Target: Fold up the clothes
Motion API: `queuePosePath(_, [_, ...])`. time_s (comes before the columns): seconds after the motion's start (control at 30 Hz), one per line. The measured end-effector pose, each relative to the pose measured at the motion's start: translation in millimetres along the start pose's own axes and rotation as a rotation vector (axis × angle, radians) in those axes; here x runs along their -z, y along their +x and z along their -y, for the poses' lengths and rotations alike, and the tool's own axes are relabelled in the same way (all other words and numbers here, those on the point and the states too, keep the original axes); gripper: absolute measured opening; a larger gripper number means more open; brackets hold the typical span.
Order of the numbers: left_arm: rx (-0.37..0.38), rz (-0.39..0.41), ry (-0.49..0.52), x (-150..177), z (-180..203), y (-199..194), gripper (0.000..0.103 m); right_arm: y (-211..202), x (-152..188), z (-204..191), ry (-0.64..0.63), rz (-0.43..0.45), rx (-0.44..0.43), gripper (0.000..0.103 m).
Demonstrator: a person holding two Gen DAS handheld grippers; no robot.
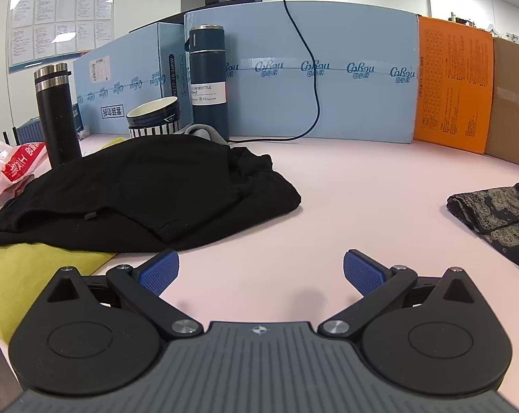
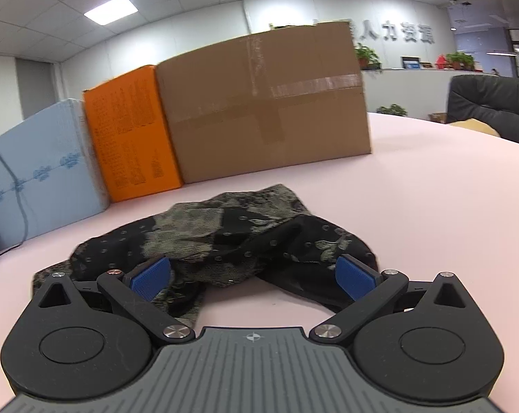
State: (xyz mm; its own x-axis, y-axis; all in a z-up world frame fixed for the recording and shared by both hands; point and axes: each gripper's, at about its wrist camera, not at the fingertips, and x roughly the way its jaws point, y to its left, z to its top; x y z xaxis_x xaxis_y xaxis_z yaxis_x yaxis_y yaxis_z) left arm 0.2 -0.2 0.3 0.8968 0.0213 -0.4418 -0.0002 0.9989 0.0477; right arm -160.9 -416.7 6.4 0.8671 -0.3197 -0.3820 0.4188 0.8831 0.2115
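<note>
Left wrist view: the left gripper (image 1: 261, 270) holds its fingers wide apart over bare pink desk (image 1: 362, 179); folded black clothes (image 1: 139, 192) lie far left. Right wrist view: the right gripper (image 2: 254, 275), fingers spread and empty, reaches the crumpled patterned garment (image 2: 225, 237), brown box (image 2: 266, 99) beyond.

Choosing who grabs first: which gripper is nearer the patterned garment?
Right. The right gripper is open right over the patterned garment; the left gripper sits off to its side, over bare table.
</note>
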Motion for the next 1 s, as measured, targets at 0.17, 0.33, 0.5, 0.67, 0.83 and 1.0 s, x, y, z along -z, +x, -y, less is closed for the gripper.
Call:
queuePosePath(0.17, [0.029, -0.054, 0.054, -6, 12, 5, 0.103, 0, -5, -12, -0.172, -0.024, -0.056, 0.103])
queuePosePath(0.33, [0.214, -0.004, 0.297, -7, 59, -19, 0.103, 6, -8, -39, -0.463, -0.027, 0.056, 0.103])
queuePosePath(0.5, [0.633, 0.073, 0.391, -24, 128, -65, 0.103, -13, -14, -25, -0.474, 0.107, 0.144, 0.103])
queuePosePath(0.67, [0.792, 0.044, 0.441, -28, 220, -77, 0.103, 2, -36, 39, -0.158, 0.174, 0.025, 0.103])
queuePosePath(0.83, [0.83, -0.027, 0.496, -28, 274, -78, 0.103, 19, -21, 96, 0.233, 0.15, -0.04, 0.103])
queuePosePath(1.0, [0.795, -0.031, 0.534, -18, 298, -68, 0.075, 10, -6, 118, 0.413, 0.158, -0.035, 0.103])
